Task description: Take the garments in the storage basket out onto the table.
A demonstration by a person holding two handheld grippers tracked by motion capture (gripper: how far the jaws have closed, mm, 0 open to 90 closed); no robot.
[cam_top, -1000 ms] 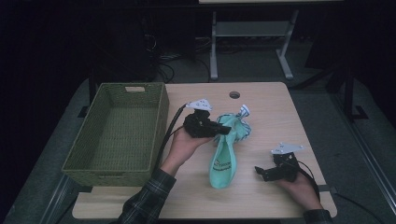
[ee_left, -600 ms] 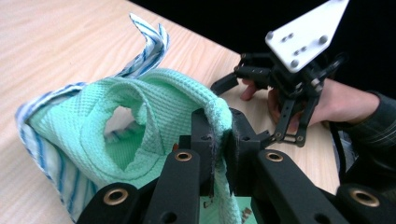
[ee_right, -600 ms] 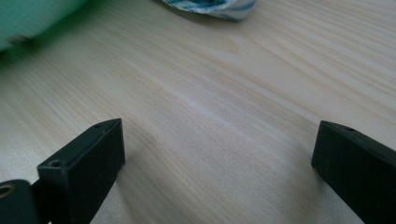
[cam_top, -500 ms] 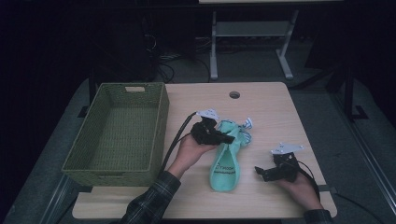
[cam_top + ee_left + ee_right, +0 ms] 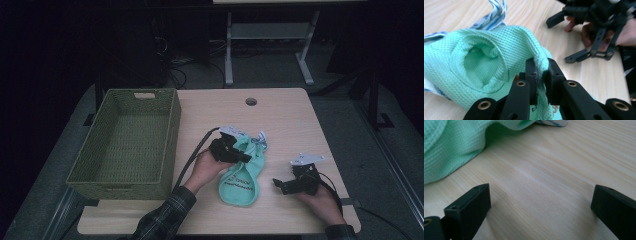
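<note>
A mint-green waffle-cloth bag (image 5: 242, 177) with dark print and a blue-white striped drawstring (image 5: 496, 12) lies on the wooden table (image 5: 285, 125), between the two hands. My left gripper (image 5: 244, 157) is shut on a fold of the bag's upper edge; in the left gripper view the cloth (image 5: 474, 57) is pinched between the jaws (image 5: 541, 66). My right gripper (image 5: 280, 185) rests on the table to the right of the bag, open. Bare wood lies between its fingers (image 5: 541, 200), and the bag (image 5: 449, 145) is off to their left.
A green woven basket (image 5: 172, 130) stands on the table's left side with nothing inside. A round cable hole (image 5: 251, 101) sits near the table's far edge. Beyond the table are a dark floor, cables and a white metal stand (image 5: 267, 35).
My left gripper has come down and toward the near edge with the bag, which hung from it before and now lies on the table. The right gripper has stayed put.
</note>
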